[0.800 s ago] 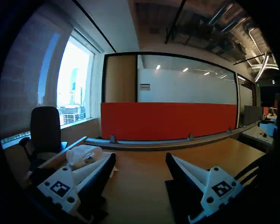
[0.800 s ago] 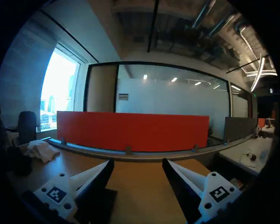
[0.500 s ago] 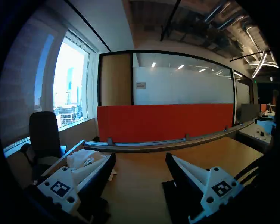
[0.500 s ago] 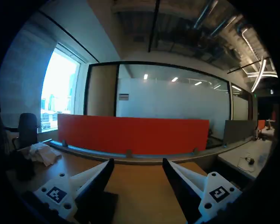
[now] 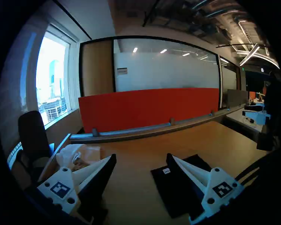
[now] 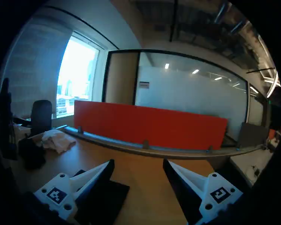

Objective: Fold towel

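Pre-grasp stage, nothing folded yet as far as I can see. Left gripper (image 5: 140,156): fingers spread wide, holding nothing. Right gripper (image 6: 138,162): same, spread and empty. Both hang above the desk (image 5: 140,144) and look across it rather than down. The towel (image 5: 166,183) is the dark flat cloth, I assume, with a small white tag near one corner. It lies spread on the desk, low in the left gripper view and partly under that gripper's right-hand finger. In the right gripper view it sits under the left-hand finger (image 6: 112,195), so it lies between the two grippers and close under both. Can't see its whole outline in either view, so I can't rule out a fold at the hidden end. Next move, my call: tip both grippers down, put one on each near corner, get a finger under the edge, close, lift just clear and carry that edge over to the far one, keeping both sides level so it doesn't skew. Thin cloth flat on wood will be hard to pinch, so expect a scrape or a bunched grab. Count: 2 grippers, 1 dark towel, 1 crumpled white cloth heap (image 5: 75,155) at the far window-side corner, well apart from the towel, 1 red divider (image 5: 148,107), 1 chair (image 5: 32,131).
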The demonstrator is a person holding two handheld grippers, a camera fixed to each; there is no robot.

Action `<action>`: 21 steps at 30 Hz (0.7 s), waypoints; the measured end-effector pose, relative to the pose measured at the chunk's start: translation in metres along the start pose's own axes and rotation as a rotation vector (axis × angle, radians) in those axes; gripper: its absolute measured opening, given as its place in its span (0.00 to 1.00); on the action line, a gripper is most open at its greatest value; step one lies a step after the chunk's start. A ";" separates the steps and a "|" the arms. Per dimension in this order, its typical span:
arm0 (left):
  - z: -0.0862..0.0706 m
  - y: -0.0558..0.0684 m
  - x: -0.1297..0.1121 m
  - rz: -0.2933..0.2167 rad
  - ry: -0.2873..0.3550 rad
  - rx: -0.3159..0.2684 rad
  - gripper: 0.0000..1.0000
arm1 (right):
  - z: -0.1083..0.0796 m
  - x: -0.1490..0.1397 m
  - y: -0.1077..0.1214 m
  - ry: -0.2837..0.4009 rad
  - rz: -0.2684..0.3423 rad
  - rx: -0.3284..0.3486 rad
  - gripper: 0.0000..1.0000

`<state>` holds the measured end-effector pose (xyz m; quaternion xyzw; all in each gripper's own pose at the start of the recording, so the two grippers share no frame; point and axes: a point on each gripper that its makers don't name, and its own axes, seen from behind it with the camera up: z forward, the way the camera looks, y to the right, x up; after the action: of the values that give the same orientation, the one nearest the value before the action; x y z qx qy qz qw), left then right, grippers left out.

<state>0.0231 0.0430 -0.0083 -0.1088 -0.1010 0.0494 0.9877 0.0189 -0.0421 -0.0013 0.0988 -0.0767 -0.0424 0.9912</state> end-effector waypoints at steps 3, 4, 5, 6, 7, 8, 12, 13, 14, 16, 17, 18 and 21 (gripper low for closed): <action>0.001 0.010 -0.005 0.002 -0.036 -0.048 0.99 | 0.002 -0.003 -0.009 -0.033 -0.018 0.049 1.00; 0.001 0.013 -0.006 0.005 -0.045 -0.063 0.99 | 0.002 -0.003 -0.012 -0.042 -0.025 0.065 1.00; 0.001 0.016 -0.007 0.008 -0.055 -0.078 0.99 | 0.002 -0.004 -0.015 -0.053 -0.034 0.084 1.00; 0.001 0.019 -0.007 0.012 -0.063 -0.090 0.99 | 0.002 -0.005 -0.018 -0.063 -0.042 0.100 1.00; 0.001 0.020 -0.008 0.017 -0.070 -0.098 0.99 | 0.002 -0.006 -0.021 -0.074 -0.052 0.115 1.00; 0.001 0.022 -0.008 0.023 -0.078 -0.108 0.99 | 0.002 -0.007 -0.024 -0.086 -0.062 0.133 1.00; 0.000 0.027 -0.005 0.037 -0.096 -0.139 0.99 | 0.000 -0.010 -0.032 -0.119 -0.089 0.182 1.00; 0.000 0.027 -0.004 0.039 -0.098 -0.144 0.99 | 0.000 -0.011 -0.032 -0.123 -0.092 0.188 1.00; 0.000 0.028 -0.003 0.041 -0.101 -0.150 0.99 | 0.000 -0.011 -0.033 -0.127 -0.095 0.194 1.00; 0.000 0.029 -0.003 0.043 -0.107 -0.155 0.99 | 0.000 -0.012 -0.033 -0.134 -0.097 0.201 1.00; 0.000 0.029 -0.003 0.045 -0.111 -0.157 0.99 | 0.000 -0.012 -0.033 -0.137 -0.096 0.204 1.00; 0.001 0.029 -0.004 0.046 -0.115 -0.159 0.99 | 0.000 -0.012 -0.033 -0.140 -0.096 0.207 1.00; 0.001 0.032 -0.007 0.052 -0.129 -0.166 0.99 | -0.001 -0.015 -0.034 -0.151 -0.097 0.217 1.00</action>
<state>0.0138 0.0729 -0.0161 -0.1893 -0.1653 0.0735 0.9651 0.0020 -0.0731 -0.0116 0.2054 -0.1503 -0.0891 0.9630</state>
